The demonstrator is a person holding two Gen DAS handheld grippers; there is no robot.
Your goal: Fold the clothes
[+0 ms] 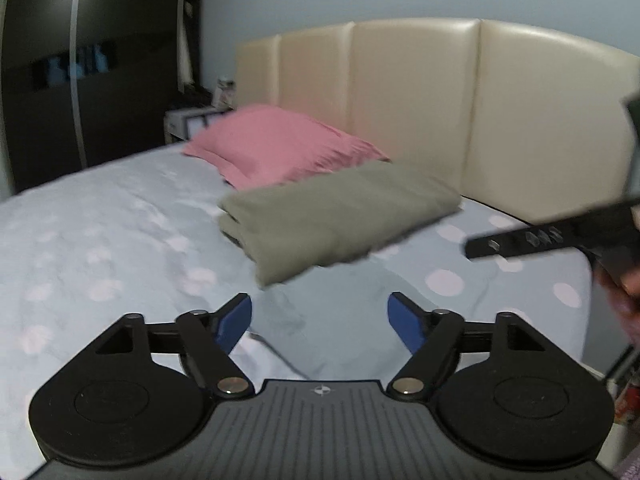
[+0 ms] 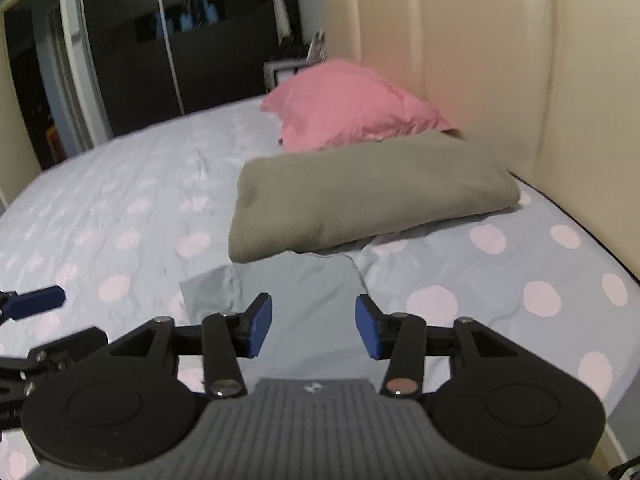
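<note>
A folded olive-green garment (image 1: 340,216) (image 2: 368,200) lies on the bed near the headboard. Just in front of it, a flat pale grey-blue cloth (image 2: 296,292) (image 1: 292,320) rests on the sheet, its far edge tucked under the green one. My left gripper (image 1: 320,320) hovers above this cloth, jaws wide and empty. My right gripper (image 2: 314,326) also hangs over it, open with nothing between the blue pads. One black finger (image 1: 520,242) of the right gripper shows at the right of the left wrist view. A blue fingertip (image 2: 36,300) of the left gripper shows at the left of the right wrist view.
The bed sheet (image 1: 100,240) (image 2: 500,272) is light blue with pink dots. A pink pillow (image 1: 272,144) (image 2: 352,108) lies behind the green garment. A cream padded headboard (image 1: 420,92) (image 2: 500,60) bounds the far side. A dark wardrobe (image 1: 80,60) (image 2: 160,40) and a bedside table (image 1: 192,120) stand beyond.
</note>
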